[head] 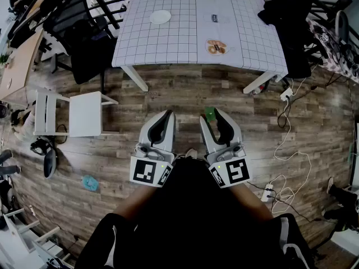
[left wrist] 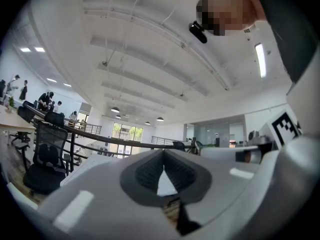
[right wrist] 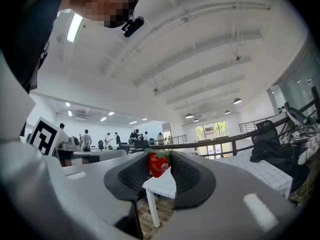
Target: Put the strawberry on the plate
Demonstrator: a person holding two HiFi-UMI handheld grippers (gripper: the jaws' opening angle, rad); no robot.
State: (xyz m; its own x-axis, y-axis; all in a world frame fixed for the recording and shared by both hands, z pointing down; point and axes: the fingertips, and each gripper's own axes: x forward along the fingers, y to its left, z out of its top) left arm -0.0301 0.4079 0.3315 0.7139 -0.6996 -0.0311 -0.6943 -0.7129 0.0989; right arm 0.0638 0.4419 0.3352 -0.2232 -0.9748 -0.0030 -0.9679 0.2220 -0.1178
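Observation:
The red strawberry [right wrist: 158,164] with its green top [head: 210,114] sits pinched between the tips of my right gripper [right wrist: 159,157], which is shut on it. In the head view that gripper [head: 211,115] is held close to my body over the wood floor. My left gripper [head: 166,115] is level with it on the left; its jaws meet at the tips [left wrist: 163,152] with nothing between them. A white empty plate [head: 160,17] lies on the far left part of the checked table [head: 168,46] ahead. Another plate [head: 216,47] with brown food lies nearer the table's front edge.
A small dark item [head: 217,18] lies on the table's right half, and dark clothing [head: 291,15] is piled at its right end. Black office chairs [head: 84,35] and a white stool [head: 84,114] stand at the left. Cables and a power strip [head: 268,191] lie on the floor at the right.

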